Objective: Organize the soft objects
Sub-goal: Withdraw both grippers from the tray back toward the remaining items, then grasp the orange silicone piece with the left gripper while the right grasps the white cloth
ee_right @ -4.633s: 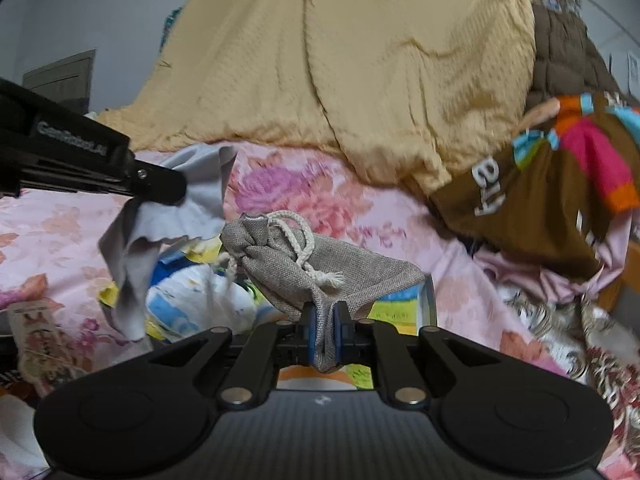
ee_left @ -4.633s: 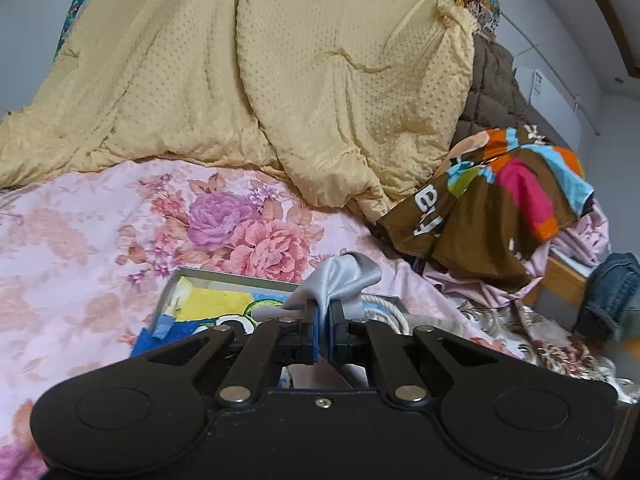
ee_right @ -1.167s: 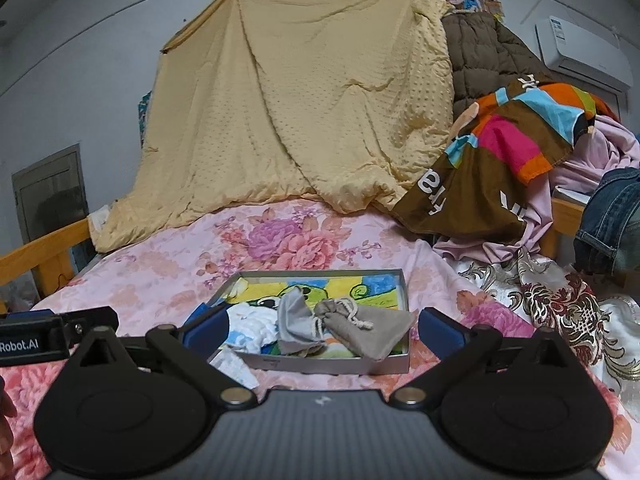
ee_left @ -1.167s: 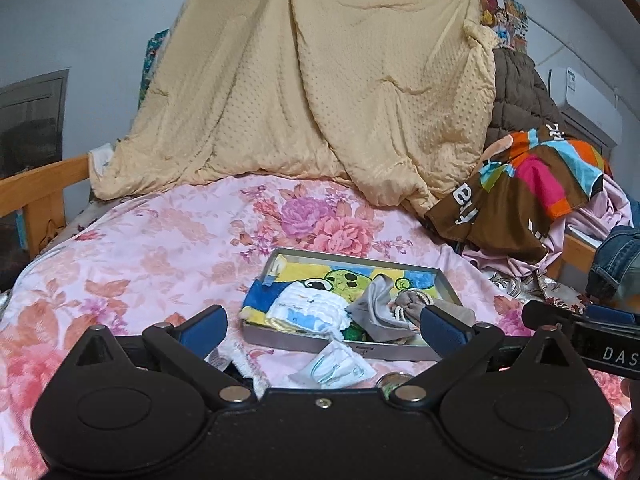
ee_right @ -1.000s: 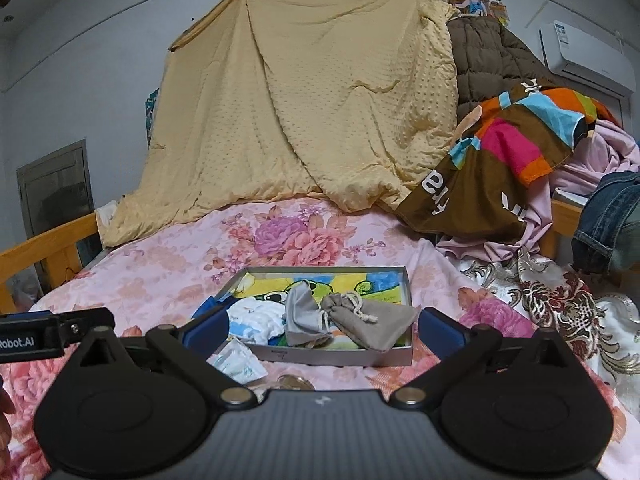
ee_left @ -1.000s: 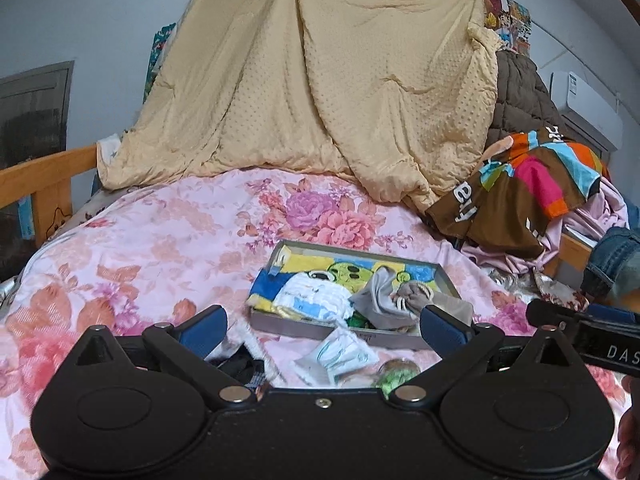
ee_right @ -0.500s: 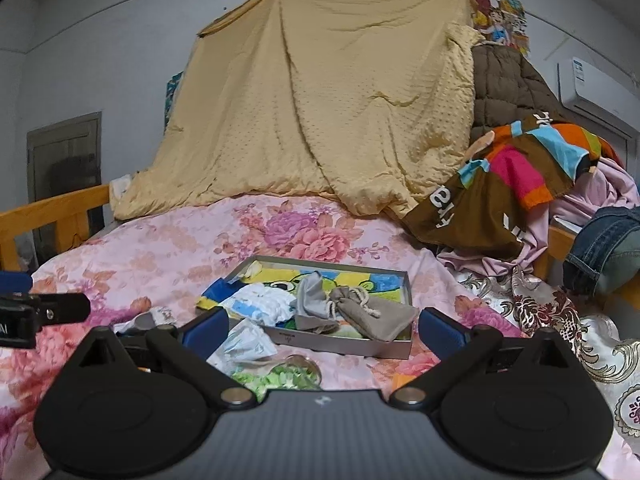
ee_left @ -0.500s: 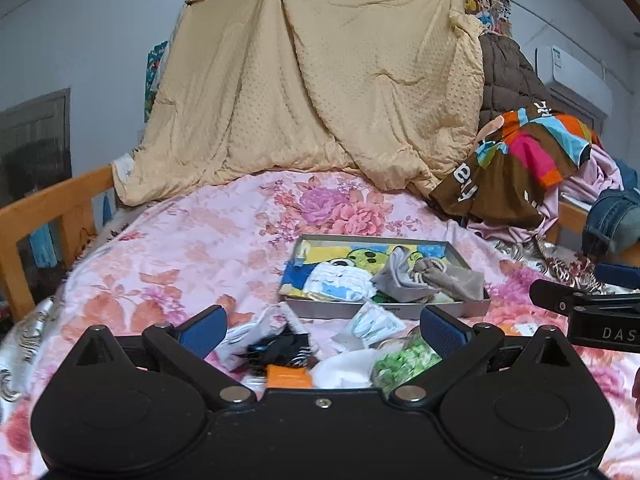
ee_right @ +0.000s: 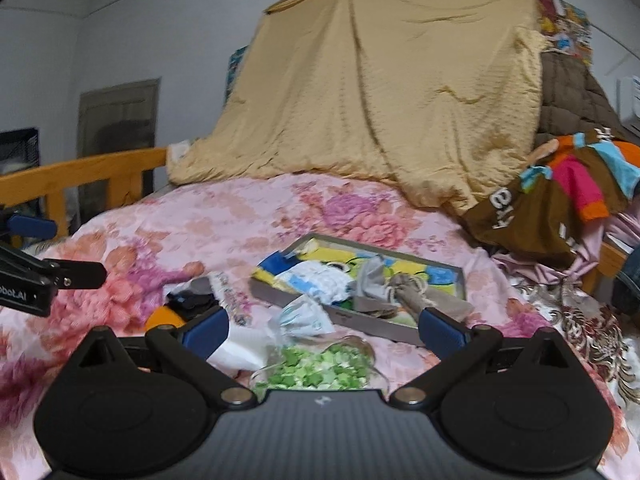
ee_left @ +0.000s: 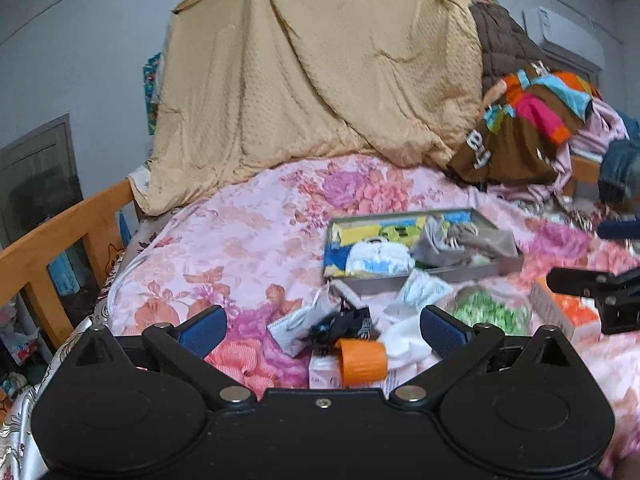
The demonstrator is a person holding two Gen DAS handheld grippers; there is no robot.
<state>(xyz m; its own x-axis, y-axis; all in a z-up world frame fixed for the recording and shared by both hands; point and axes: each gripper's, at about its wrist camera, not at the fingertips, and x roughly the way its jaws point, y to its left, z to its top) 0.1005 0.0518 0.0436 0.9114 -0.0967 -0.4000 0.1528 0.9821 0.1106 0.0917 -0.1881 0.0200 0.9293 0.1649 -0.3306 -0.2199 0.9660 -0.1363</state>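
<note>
Two grippers: both held above the near end of the bed (ee_left: 248,240); neither touching anything
left gripper (ee_left: 322,330): jaws spread wide; blue pads apart w/ nothing between them; hangs over the clutter at the bed's near edge
right gripper (ee_right: 322,328): jaws likewise wide apart; empty; its black finger also shows at the right edge of the left view
tray (ee_right: 360,322): shallow grey box on the floral bedspread, mid-bed toward the right side; cartoon print w/ yellow, green & blue inside
grey cloth (ee_right: 370,276): crumpled in the tray, about the middle
drawstring pouch (ee_right: 424,298): grey-brown w/ white cord; lies in the tray's right half, touching the grey cloth; its end spills over the near right rim
white-blue bundle (ee_right: 320,276): in the tray's left half, beside the grey cloth
small packet (ee_right: 304,318): pale, w/ teal print; on the bedspread just outside the tray's near wall
green bits (ee_right: 320,372): in a clear container, near edge of bed, in front of the tray; betw. the right gripper's pads in its view
orange item (ee_left: 362,358): near edge, betw. the left gripper's pads in its view; beside a black tangle (ee_left: 344,326); what either is, can't tell
yellow blanket (ee_right: 380,100): hung up behind the bed's far end
striped garment (ee_right: 560,192): piled at the far right corner
</note>
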